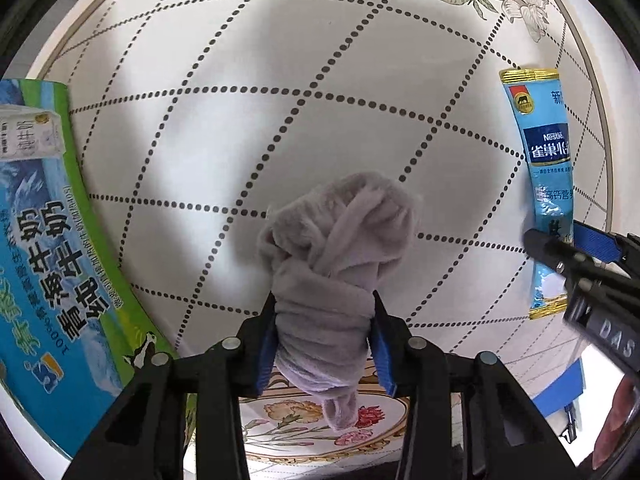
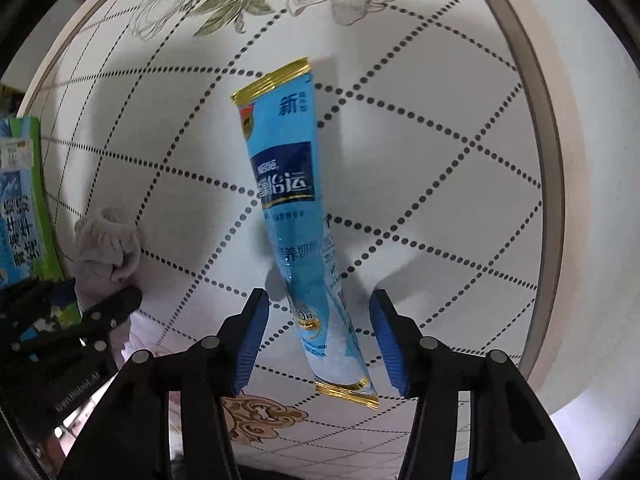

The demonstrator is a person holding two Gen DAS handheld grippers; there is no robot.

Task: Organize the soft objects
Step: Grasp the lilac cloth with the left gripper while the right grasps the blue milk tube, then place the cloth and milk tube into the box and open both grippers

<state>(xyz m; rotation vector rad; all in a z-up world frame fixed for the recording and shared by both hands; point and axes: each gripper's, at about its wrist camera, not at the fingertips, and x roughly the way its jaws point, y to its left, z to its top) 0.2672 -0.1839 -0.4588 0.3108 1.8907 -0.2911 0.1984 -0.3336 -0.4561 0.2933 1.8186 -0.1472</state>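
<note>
Jaws: left gripper (image 1: 325, 332) clamps the knotted grey cloth (image 1: 340, 248); right gripper (image 2: 320, 338) spread wide around the blue sachet (image 2: 298, 216) on the tabletop (image 2: 440, 184) | advice: centre pads on sachet's lower body, close gently, avoid crushing.

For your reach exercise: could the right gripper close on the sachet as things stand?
Probably yes. The right gripper is open, and the sachet lies flat between its fingers with nothing across it. The left gripper, shut on the cloth, is off to the side.
</note>
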